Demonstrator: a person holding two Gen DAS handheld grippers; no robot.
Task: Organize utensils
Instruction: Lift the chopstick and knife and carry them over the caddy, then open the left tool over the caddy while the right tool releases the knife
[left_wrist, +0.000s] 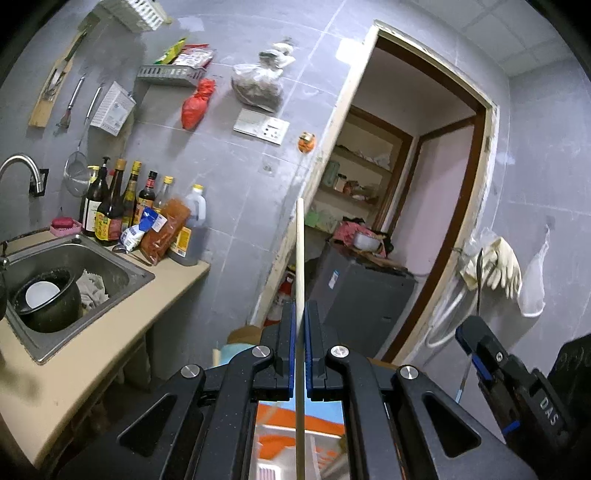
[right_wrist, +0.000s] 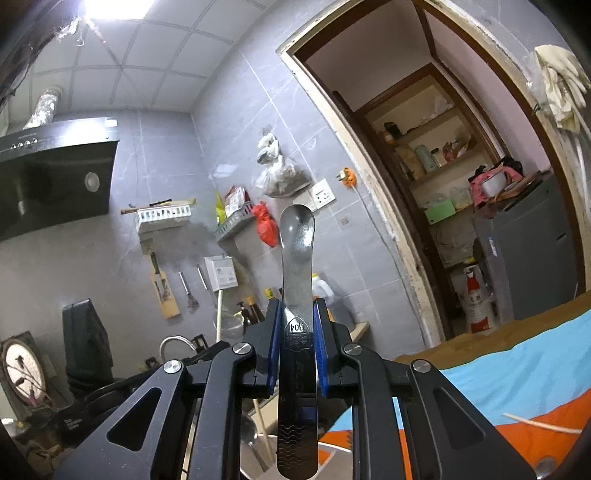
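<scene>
My left gripper (left_wrist: 300, 308) is shut on a pale wooden chopstick (left_wrist: 300, 251), which stands upright between the blue pads and runs down past the bottom of the left wrist view. My right gripper (right_wrist: 297, 308) is shut on the handle of a metal spoon (right_wrist: 297, 236), held upright with its bowl at the top. That right gripper (left_wrist: 466, 334) also shows at the lower right of the left wrist view, and the spoon is seen edge-on there. Another pale chopstick (right_wrist: 539, 424) lies on the blue and orange cloth (right_wrist: 517, 373).
A steel sink (left_wrist: 122, 266) at the left holds a black pot and a white bowl. Sauce bottles (left_wrist: 110, 206) stand behind it. Racks and tools hang on the tiled wall. A range hood (right_wrist: 55, 177) is at the upper left. Through the doorway stands a grey cabinet (left_wrist: 362, 291).
</scene>
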